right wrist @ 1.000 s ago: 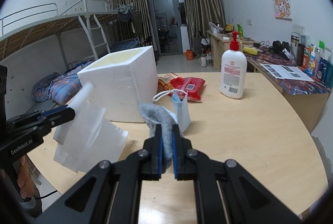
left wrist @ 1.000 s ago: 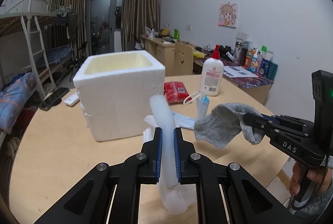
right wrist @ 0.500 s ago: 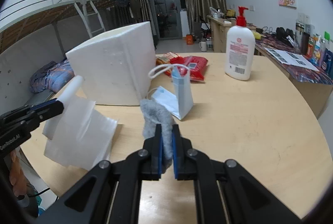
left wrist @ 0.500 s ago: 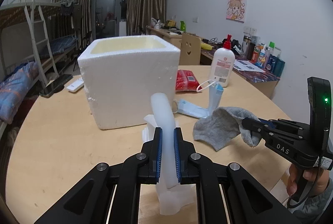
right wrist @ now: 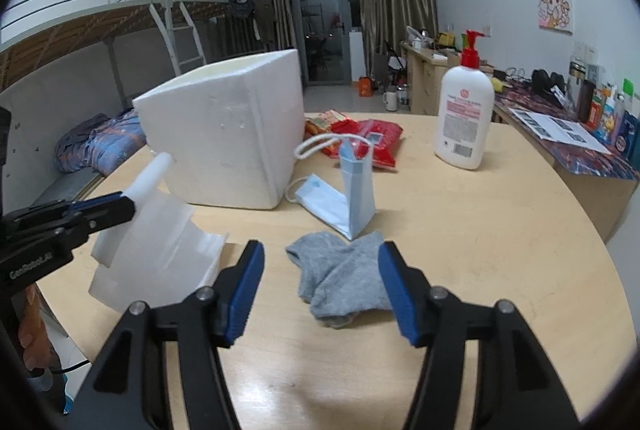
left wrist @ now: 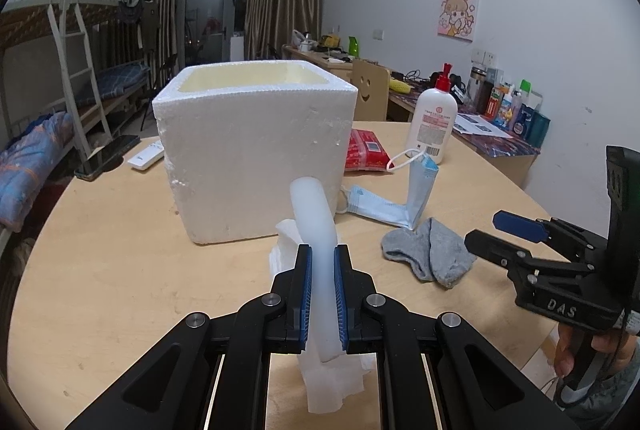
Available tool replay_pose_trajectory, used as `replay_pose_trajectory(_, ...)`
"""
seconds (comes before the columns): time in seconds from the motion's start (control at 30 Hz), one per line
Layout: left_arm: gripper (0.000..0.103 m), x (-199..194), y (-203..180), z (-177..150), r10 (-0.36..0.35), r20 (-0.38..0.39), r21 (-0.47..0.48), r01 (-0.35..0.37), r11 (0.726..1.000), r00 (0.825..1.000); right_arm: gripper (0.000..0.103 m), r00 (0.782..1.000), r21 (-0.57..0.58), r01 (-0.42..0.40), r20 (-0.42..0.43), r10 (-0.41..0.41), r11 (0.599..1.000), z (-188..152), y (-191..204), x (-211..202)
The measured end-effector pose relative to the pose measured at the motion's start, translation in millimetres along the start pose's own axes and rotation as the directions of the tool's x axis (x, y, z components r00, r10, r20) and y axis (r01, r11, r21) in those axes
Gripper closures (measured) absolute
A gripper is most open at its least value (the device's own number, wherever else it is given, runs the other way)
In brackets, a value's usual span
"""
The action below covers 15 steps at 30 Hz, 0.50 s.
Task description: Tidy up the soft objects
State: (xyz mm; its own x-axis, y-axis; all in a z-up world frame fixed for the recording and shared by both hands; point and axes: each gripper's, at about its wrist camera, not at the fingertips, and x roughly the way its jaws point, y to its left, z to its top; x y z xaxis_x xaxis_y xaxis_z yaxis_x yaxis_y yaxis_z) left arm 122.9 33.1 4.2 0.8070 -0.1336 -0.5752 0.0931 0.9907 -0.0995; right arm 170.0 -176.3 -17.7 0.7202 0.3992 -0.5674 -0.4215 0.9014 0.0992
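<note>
Right gripper (right wrist: 320, 288) spread wide, jaws just opened, grey sock (right wrist: 340, 280) lying loose on the table (right wrist: 500, 230) between its pads. Left gripper (left wrist: 323, 294) clamped on a white foam sheet (left wrist: 318, 258), possibly with tissue beneath. Beyond both: foam box (left wrist: 256, 154), blue face mask (right wrist: 348, 198).

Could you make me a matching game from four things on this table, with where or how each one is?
1. grey sock
2. white foam sheet
3. blue face mask
4. lotion bottle

A. clamped in the left tool
B. standing upright, red pump on top
C. lying flat between the open right tool's fingers
D. folded, beside the foam box

Pairs: 1-C, 2-A, 3-D, 4-B
</note>
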Motion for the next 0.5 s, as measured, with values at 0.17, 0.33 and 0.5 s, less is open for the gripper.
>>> replay_pose_trajectory(0.17,0.092,-2,6,0,-0.002,0.001,-0.009,0.002,1.0,1.0,0.032,0.998,-0.047,-0.054,0.013,0.055,0.997,2,15,-2)
replay_pose_trajectory(0.33,0.092,-5,12,-1,-0.003,-0.004,-0.013,0.003,1.0,1.0,0.031,0.979,-0.096,-0.202,-0.024,0.2,0.975,-1,41,10)
replay_pose_trajectory(0.5,0.092,-6,21,-1,-0.013,-0.015,-0.033,0.013,0.999,1.0,0.031,0.955,-0.131,-0.295,-0.067,0.289,0.946,-8,60,22)
